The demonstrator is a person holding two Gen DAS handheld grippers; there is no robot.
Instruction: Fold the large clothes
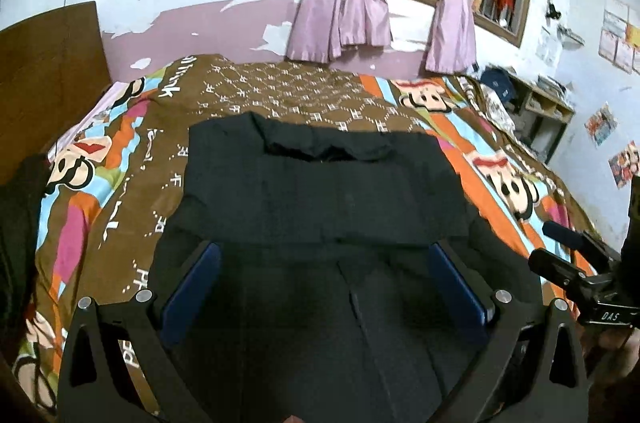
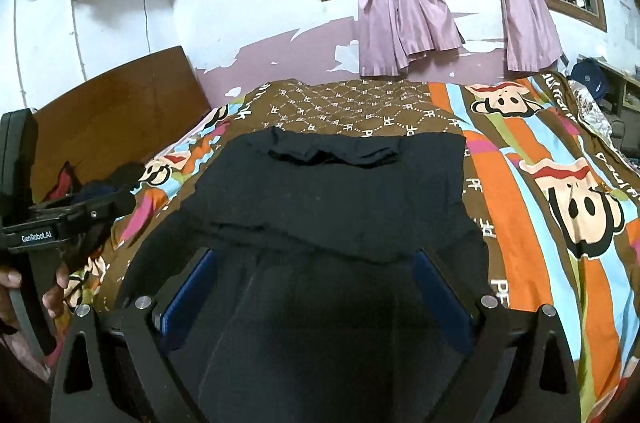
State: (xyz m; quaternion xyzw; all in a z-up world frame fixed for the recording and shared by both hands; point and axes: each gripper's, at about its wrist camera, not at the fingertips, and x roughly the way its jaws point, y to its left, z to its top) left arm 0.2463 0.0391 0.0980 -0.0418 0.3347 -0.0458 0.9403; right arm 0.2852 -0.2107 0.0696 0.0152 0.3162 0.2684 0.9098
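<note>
A large black garment (image 1: 320, 191) lies spread on the patterned bedspread (image 1: 120, 191), its far part folded back over the near part with a rumpled edge at the top. My left gripper (image 1: 324, 255) is open above its near part, blue pads (image 1: 196, 283) wide apart, holding nothing. In the right wrist view the same garment (image 2: 332, 191) lies on the bedspread (image 2: 540, 223). My right gripper (image 2: 316, 263) is open above it, pads (image 2: 436, 291) wide apart and empty. The right gripper (image 1: 576, 263) shows at the left view's right edge; the left gripper (image 2: 80, 211) shows at the right view's left edge.
A wooden headboard (image 2: 120, 119) stands at the left of the bed with dark clothes (image 1: 20, 223) piled beside it. Pink curtains (image 1: 340, 19) hang at the window on the far wall. A shelf with clutter (image 1: 536, 103) stands at the far right.
</note>
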